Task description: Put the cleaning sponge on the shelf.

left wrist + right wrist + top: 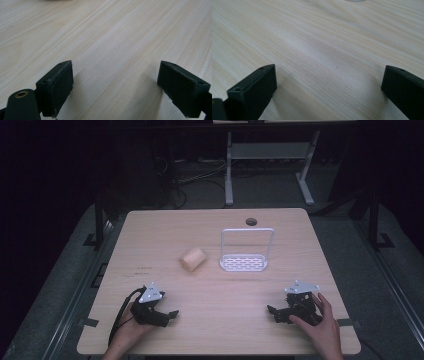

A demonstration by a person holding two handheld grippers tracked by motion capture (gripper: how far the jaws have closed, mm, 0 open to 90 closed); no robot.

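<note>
The left gripper (162, 312) is resting low at the near edge of the table (150, 230), its fingers (55, 87) standing wide apart with nothing but bare wood between them. Well ahead of those fingers and a little to their right, a tan roll (193, 258) is lying on its side; being round, it is likely to roll away if one finger nudges it before the other. Just beyond it to the right, a white wire rack (246, 251) is standing upright; a careless sweep could topple it. The right gripper (280, 312) is sitting well short of the rack, its fingers (253, 91) spread open and empty too.
</note>
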